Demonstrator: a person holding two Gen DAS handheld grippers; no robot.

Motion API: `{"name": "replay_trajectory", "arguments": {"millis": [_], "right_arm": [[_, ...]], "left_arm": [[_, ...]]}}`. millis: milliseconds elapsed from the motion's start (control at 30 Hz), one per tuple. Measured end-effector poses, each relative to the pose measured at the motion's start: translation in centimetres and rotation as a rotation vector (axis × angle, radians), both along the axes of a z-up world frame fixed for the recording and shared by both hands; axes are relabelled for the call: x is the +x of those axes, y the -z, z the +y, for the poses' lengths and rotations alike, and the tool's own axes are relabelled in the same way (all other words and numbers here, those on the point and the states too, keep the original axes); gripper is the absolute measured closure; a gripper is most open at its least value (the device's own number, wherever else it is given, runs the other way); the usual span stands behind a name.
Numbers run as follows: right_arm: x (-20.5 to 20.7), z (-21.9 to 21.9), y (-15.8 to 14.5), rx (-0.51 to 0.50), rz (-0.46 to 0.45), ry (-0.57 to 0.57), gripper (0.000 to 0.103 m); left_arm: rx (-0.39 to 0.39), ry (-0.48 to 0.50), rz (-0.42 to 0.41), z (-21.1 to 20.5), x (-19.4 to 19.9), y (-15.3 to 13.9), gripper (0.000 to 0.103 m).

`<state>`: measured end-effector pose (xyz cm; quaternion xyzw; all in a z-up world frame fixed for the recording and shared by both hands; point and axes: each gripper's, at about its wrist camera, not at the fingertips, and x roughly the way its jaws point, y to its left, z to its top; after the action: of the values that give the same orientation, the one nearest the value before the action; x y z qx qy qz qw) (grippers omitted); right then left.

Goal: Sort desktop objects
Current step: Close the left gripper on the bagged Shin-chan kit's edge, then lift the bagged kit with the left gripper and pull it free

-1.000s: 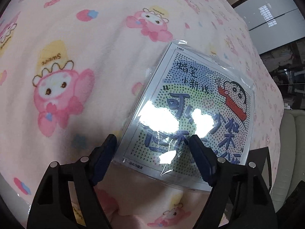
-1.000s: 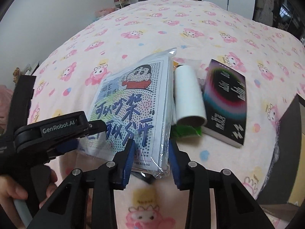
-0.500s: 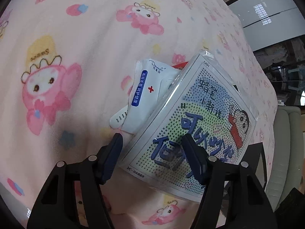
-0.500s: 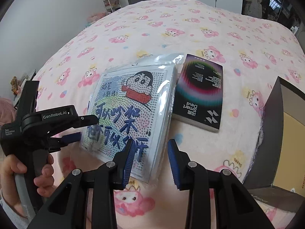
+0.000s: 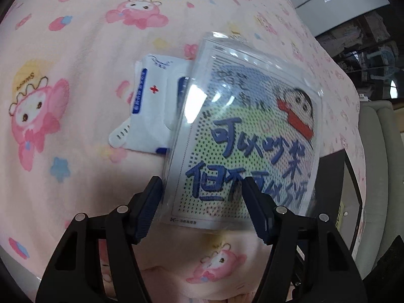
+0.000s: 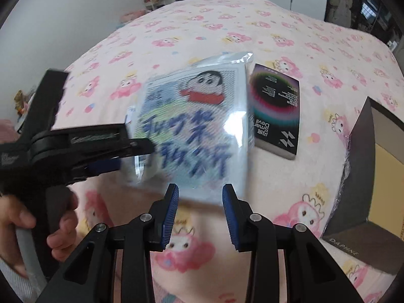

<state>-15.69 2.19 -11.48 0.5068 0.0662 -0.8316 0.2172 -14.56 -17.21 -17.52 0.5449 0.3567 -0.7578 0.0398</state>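
A flat plastic-wrapped cartoon bead kit (image 5: 247,136) with a boy's face and blue Chinese lettering is tilted up off the pink blanket. My left gripper (image 5: 202,202) stands open around its lower edge; in the right wrist view (image 6: 121,149) it meets the kit's left side. The kit (image 6: 192,128) is blurred there. My right gripper (image 6: 200,210) is open just below the kit's near edge. A white and blue mask packet (image 5: 151,106) lies on the blanket, partly under the kit.
A black "Smart Devil" box (image 6: 276,111) lies right of the kit. A dark open cardboard box (image 6: 371,184) stands at the right edge, also showing in the left wrist view (image 5: 335,189). The pink cartoon blanket (image 6: 252,25) covers the surface.
The kit has been lifted and tilted up, uncovering the mask packet beneath. The white roll seen a second ago is out of sight. The right gripper has drawn back slightly.
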Motion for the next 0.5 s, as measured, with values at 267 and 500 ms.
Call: {"name": "replay_trajectory", "arguments": {"millis": [267,500], "right_arm": [[-2.3,2.9,-0.4,0.056,0.065,0.118,0.068],[-6.6,1.6,0.8,0.039,0.033,0.071,0.059]], "left_arm": [[-0.052,-0.072,0.005,-0.3,-1.0,-0.5,0.039],[-0.075,-0.052,-0.016,0.4,-3.7,1.0,0.041]]}}
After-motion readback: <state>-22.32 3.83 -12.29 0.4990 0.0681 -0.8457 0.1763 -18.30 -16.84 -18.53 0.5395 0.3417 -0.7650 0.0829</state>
